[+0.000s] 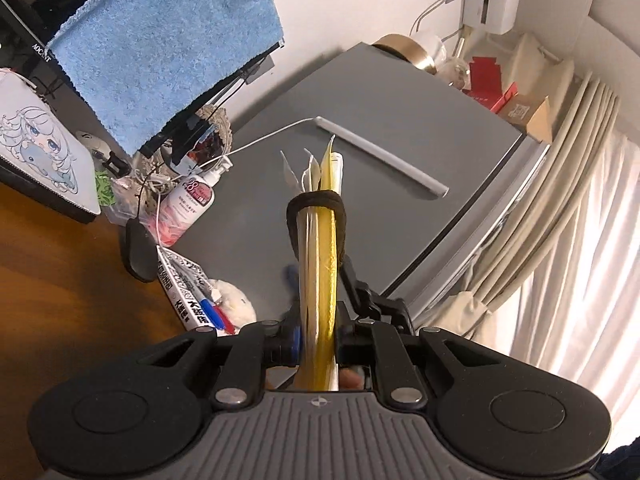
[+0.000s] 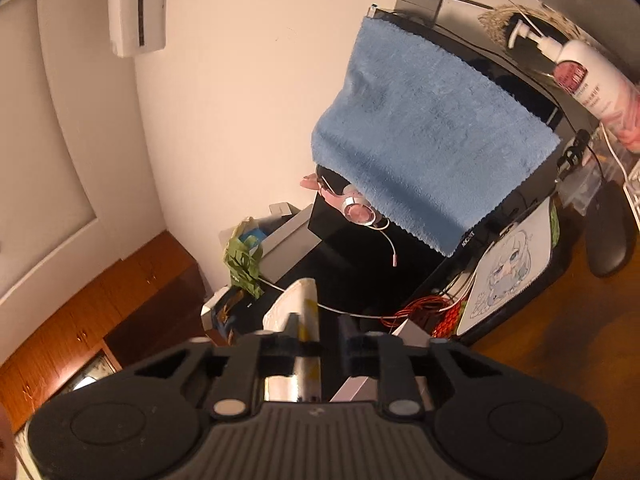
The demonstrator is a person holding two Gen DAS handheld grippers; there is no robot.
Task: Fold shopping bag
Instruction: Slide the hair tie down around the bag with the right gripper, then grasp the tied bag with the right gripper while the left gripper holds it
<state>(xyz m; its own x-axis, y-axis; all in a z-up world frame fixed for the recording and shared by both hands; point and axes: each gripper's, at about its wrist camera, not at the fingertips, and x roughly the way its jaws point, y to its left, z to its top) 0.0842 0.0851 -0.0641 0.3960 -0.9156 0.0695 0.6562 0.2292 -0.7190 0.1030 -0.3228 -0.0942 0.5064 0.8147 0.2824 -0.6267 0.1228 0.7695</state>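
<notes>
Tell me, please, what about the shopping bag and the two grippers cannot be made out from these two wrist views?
- Left wrist view: the folded shopping bag shows edge-on only; the left gripper clamped on it and the frame edge hide the rest.
- Right wrist view: the right gripper is blurred, so contact with the bag is uncertain.
- Neither view shows the bag's overall fold.

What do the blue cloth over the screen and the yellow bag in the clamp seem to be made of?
Blue cloth: looks like soft terry or fleece, matte, with a fuzzy looped pile. Bag: probably thin glossy plastic or coated paper; it shines along its folded layers and ends in stiff, pointed edges. Hard to tell which.
</notes>
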